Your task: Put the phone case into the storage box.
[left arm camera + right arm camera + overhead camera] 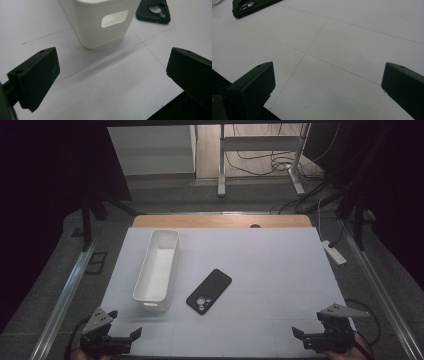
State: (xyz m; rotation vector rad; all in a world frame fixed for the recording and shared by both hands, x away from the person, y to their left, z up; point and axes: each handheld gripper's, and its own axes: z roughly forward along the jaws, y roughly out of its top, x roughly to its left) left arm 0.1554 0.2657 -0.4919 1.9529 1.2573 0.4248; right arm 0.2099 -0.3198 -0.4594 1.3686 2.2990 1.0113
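1. Table (280, 265) carries a white sheet marked with faint grid lines; a strip of bare wood shows along its far edge.
2. Bin (157, 270), white, long and narrow, lies left of centre, its length running away from the person, open side up and with nothing inside.
3. In the left gripper view the bin (100, 22) shows its near end wall, which has an oval handle cut-out.
4. Phone case (209, 291), black, lies flat just right of the bin's near end, apart from it, turned on a diagonal with its camera cut-outs at the near end.
5. The same case (153, 11) appears at the top right of the left gripper view, beside the bin, and at the top left of the right gripper view (249, 7).
6. Left gripper (123, 329) sits at the near left corner of the table, jaws spread wide with bare sheet between them, aimed toward the bin's near end and well short of it.
7. Right gripper (305, 327) sits at the near right corner, jaws likewise wide apart and holding nothing, pointed across the sheet toward the case and well apart from it.
8. Neither gripper touches the bin or the case.
9. Beyond the table, cables (272, 162) lie on the floor around a metal stand.
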